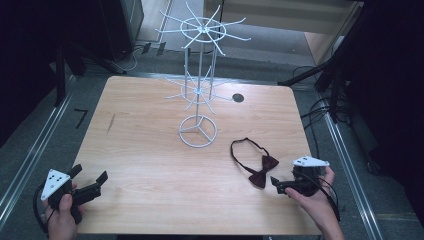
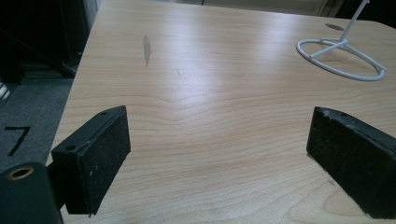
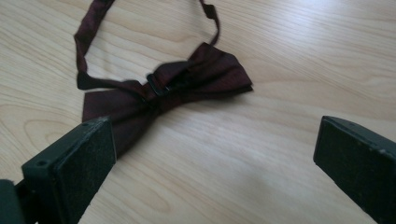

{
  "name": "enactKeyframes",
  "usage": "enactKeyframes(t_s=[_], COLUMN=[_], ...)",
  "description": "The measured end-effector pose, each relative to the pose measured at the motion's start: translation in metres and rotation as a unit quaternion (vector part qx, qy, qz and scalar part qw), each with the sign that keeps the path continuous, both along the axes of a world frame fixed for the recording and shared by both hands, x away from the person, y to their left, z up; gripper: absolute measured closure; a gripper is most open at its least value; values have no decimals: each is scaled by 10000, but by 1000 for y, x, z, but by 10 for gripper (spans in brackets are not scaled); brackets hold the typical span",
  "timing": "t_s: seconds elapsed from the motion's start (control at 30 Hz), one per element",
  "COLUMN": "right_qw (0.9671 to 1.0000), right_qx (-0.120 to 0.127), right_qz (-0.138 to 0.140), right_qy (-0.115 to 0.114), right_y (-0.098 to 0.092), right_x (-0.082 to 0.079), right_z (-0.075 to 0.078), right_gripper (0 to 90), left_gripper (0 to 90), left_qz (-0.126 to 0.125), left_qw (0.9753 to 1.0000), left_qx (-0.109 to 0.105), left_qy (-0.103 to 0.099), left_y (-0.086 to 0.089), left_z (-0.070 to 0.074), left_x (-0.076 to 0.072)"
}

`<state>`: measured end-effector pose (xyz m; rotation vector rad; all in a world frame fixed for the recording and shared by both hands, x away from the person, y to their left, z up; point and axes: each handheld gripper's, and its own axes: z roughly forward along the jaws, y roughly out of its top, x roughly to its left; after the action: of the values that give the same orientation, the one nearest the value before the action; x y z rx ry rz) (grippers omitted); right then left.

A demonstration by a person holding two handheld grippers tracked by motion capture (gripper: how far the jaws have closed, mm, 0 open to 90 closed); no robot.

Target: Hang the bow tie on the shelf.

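A dark red bow tie (image 1: 261, 170) lies flat on the wooden table (image 1: 150, 165) at the right, its strap (image 1: 243, 146) looping away toward the middle. My right gripper (image 1: 276, 184) rests just right of it, open, with nothing between the jaws. In the right gripper view the bow tie (image 3: 173, 88) lies ahead, its near wing beside the left jaw, and the right gripper (image 3: 215, 163) stands wide apart. A white wire display stand (image 1: 198, 85) rises at the table's middle back. My left gripper (image 1: 90, 175) sits at the front left corner, open and holding nothing (image 2: 219, 154).
The stand's ring base (image 2: 343, 58) sits ahead and to the right in the left gripper view. A dark round hole (image 1: 238, 98) marks the table behind the stand. Metal rails (image 1: 345, 150) and cables (image 1: 315, 112) run along the floor beside the table.
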<state>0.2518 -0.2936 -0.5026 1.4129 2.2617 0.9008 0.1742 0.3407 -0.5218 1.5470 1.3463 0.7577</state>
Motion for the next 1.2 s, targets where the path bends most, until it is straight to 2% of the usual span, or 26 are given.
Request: enactKeyframes(t_s=[0.1, 0.13, 0.2, 0.23, 0.33, 0.37, 0.47, 0.57, 0.6, 0.63, 0.7, 0.73, 0.77, 0.8, 0.93, 1.03, 1.2], right_qw=[9995, 9986, 9983, 9967, 9938, 9930, 9903, 9885, 9874, 9847, 9837, 9812, 9812, 9790, 9741, 9728, 9683], right_qx=[-133, -230, -271, -383, -528, -596, -837, -914, -981, -1086, -1116, -1216, -1216, -1283, -1492, -1543, -1672], right_qz=[206, 328, 363, 483, 681, 740, 788, 851, 877, 960, 978, 1005, 1005, 1051, 1104, 1108, 1137], right_qy=[178, 331, 373, 524, 708, 708, 786, 850, 882, 970, 1017, 1109, 1109, 1182, 1291, 1323, 1465], right_y=[9, 14, 16, 21, 29, 32, 41, 45, 48, 53, 55, 61, 61, 65, 73, 77, 81], right_x=[11, 18, 20, 26, 32, 33, 37, 41, 43, 47, 49, 53, 53, 56, 62, 65, 73], right_z=[6, 9, 10, 14, 17, 18, 19, 19, 18, 17, 16, 14, 14, 11, 5, 3, -5], right_gripper=[0, 0, 0, 0, 0, 0, 0, 0, 0, 0, 0, 0, 0, 0, 0, 0, 0], left_gripper=[67, 67, 67, 67, 67, 67, 67, 67, 67, 67, 67, 67, 67, 67, 67, 67, 67], left_qz=[-9, -8, -8, -9, -15, -19, -21, -25, -18, -23, -27, -33, -33, -35, -40, -41, -51], left_qw=[10000, 10000, 10000, 10000, 10000, 10000, 10000, 10000, 10000, 10000, 10000, 10000, 10000, 10000, 10000, 10000, 10000], left_qx=[-12, -14, -16, -19, -18, -19, -20, -10, -16, -16, -19, -26, -26, -23, -32, -46, -42], left_qy=[-12, -5, -3, -2, -3, -3, -3, 1, -6, 1, 5, 8, 8, 9, 15, 7, -1], left_y=[0, 0, 0, 0, 0, 0, 0, 0, 0, 0, 0, 0, 0, 0, 0, 0, 0], left_z=[0, 0, 0, 0, 0, 0, 0, 0, 0, 0, 0, 0, 0, 0, 0, 0, 0], left_x=[0, 0, 0, 0, 0, 0, 0, 0, 0, 0, 0, 0, 0, 0, 0, 0, 0])
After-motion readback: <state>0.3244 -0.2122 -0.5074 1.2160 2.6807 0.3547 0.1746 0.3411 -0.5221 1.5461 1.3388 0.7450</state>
